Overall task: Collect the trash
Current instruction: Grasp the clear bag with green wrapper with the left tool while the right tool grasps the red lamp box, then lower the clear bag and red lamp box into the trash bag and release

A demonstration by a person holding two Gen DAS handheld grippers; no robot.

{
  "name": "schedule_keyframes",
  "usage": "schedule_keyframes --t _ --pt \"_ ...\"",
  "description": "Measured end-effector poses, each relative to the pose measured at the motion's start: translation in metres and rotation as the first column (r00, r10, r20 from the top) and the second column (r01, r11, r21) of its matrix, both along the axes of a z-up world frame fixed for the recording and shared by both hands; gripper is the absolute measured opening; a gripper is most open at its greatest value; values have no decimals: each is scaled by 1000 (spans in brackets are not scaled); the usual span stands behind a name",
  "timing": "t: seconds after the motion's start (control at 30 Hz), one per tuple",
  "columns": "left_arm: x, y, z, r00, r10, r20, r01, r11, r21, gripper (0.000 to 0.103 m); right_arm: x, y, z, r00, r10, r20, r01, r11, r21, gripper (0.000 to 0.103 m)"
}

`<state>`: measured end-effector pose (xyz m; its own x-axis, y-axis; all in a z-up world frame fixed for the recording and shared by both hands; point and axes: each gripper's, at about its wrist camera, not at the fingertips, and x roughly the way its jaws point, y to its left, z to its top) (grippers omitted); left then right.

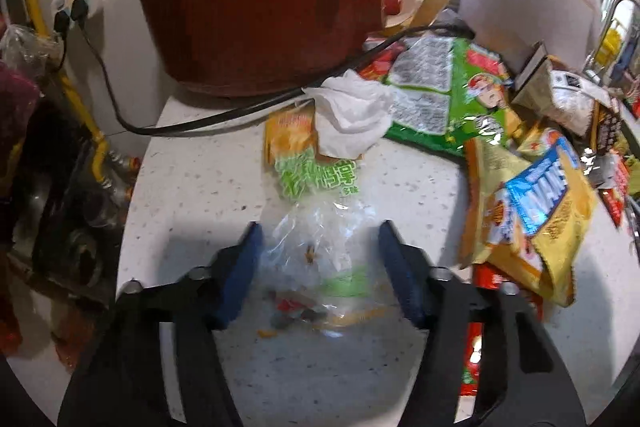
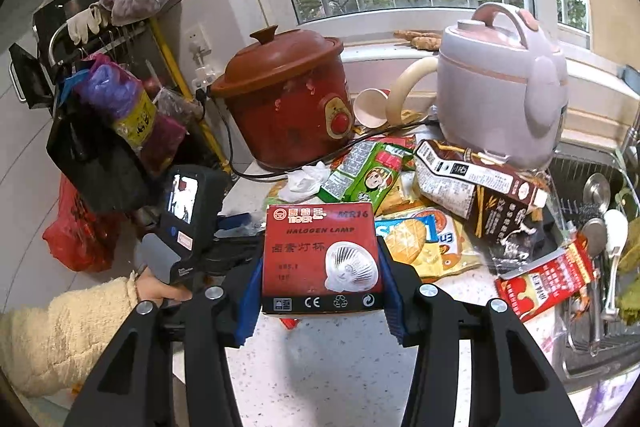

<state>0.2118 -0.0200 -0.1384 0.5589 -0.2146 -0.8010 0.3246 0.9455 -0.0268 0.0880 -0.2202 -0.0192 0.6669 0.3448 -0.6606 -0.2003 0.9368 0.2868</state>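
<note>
Right gripper jaws pinching red lamp box, lifted. Left gripper jaws straddling clear wrapper on tabletop, not visibly pinching. Wrapper pile at three o'clock uncollected.

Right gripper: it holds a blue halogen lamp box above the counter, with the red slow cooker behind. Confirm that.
Wrong colour. The right wrist view shows the right gripper holding a red halogen lamp box, not blue. The counter and red slow cooker are as stated.
</note>
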Motion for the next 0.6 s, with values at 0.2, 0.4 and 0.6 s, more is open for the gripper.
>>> schedule_keyframes --t 0.2,0.4,0.6 --pt "-18 10 15 999 -14 50 16 999 -45 10 -7 11 2 1000 28 15 -28 1000 12 50" --pt "-75 35 48 993 -6 118 18 995 -99 10 -30 16 12 998 37 49 -38 999 11 50" --pt "-187 61 72 987 -63 150 77 993 -93 10 -85 16 6 999 37 21 -37 999 -21 50"
